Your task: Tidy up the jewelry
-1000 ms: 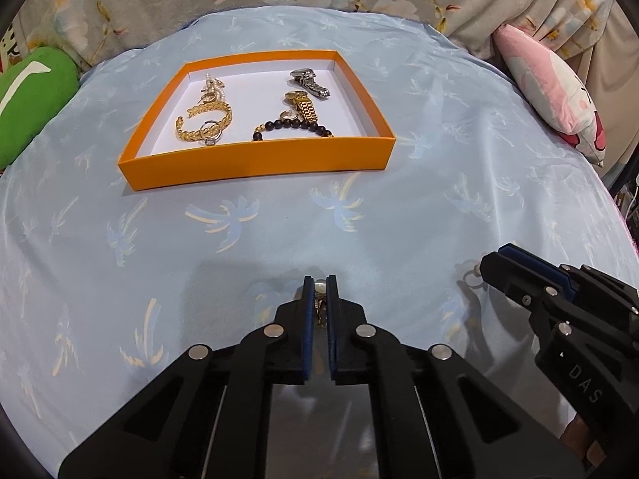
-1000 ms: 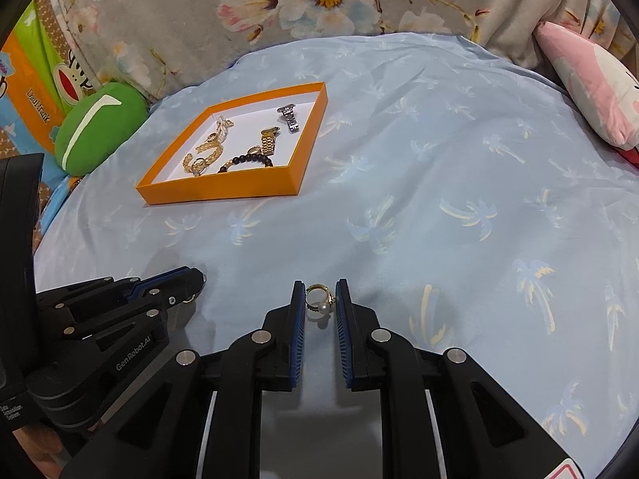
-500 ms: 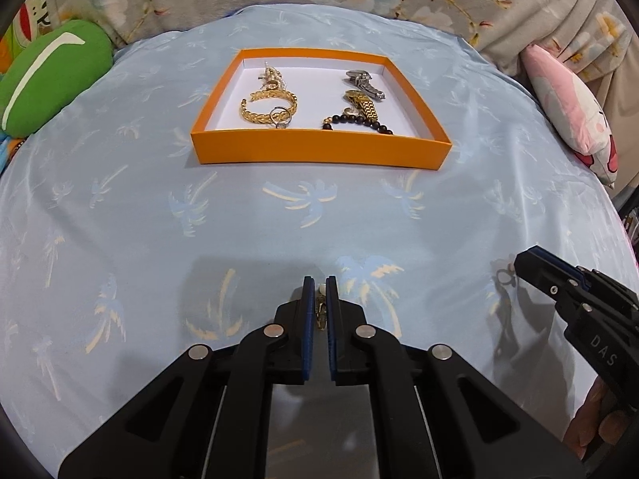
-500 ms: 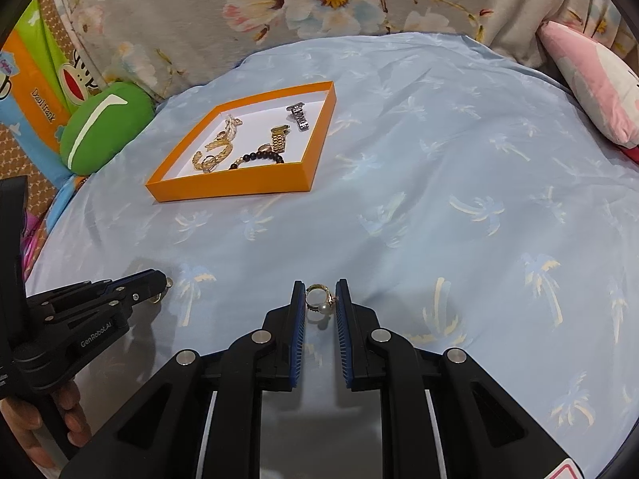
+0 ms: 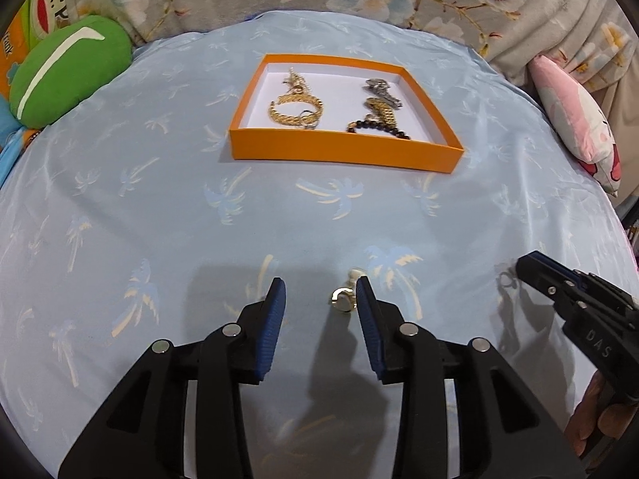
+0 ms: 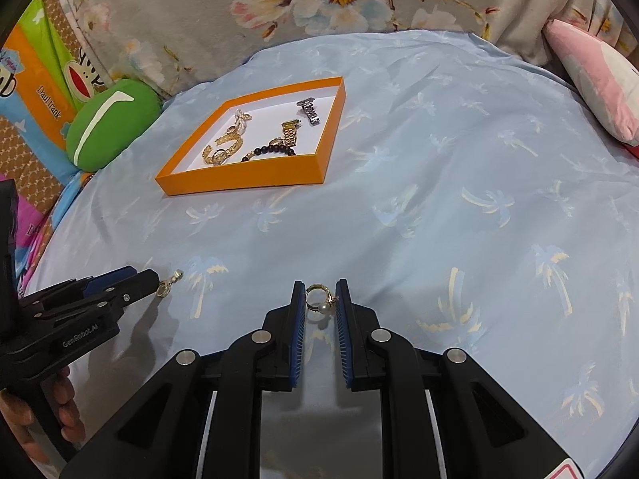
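A: Where is the tray [image 5: 343, 151] sitting?

B: On the bed sheet [image 5: 159, 215], upper middle of the left wrist frame. Bracelets [image 5: 294, 111] are lying in its left half, watches [image 5: 381, 97] in its right.

A: And the cushions?

B: One cushion [image 5: 68, 68] is resting at the upper left, a pillow [image 5: 575, 127] at the right edge.

A: Anything nearer?

B: A small earring [image 5: 344, 299] is sitting low in the frame, touching the right finger of the left gripper [image 5: 319, 299].
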Tool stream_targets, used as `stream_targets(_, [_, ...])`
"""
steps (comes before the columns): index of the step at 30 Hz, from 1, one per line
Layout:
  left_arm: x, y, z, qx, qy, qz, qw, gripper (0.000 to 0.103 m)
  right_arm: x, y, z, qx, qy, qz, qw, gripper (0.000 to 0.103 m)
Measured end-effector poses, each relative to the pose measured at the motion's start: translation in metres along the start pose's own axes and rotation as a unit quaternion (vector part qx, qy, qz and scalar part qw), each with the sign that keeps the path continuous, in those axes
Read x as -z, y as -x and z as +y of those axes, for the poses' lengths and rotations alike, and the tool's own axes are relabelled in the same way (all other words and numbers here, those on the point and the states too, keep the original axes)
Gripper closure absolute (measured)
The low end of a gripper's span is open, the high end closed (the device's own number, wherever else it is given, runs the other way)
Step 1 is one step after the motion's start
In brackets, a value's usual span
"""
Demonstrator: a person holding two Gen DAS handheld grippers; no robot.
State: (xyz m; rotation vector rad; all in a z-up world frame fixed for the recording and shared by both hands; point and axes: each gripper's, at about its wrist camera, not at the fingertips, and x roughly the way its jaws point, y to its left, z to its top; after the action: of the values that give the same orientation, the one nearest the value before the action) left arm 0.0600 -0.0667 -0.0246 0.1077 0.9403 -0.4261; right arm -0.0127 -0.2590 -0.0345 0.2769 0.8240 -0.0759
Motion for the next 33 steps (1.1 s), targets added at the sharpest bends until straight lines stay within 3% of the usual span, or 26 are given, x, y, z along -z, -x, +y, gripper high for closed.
stream_targets(10, [0.009, -0.012, -0.022, 0.000, -0.025, 0.008, 0.9996, 0.069, 0.001, 0.001, 0.000, 0.001, 0.000, 0.001, 1.000, 0.089])
stream_targets(17, [0.010, -0.010, -0.015, 0.002, -0.020, 0.007, 0.9998, 0.089, 0.001, 0.000, -0.001, 0.000, -0.001, 0.001, 1.000, 0.089])
stream_targets(33, [-0.008, 0.006, -0.015, 0.008, -0.023, -0.016, 0.9996, 0.089, -0.010, 0.008, 0.009, -0.004, 0.011, -0.013, 1.000, 0.089])
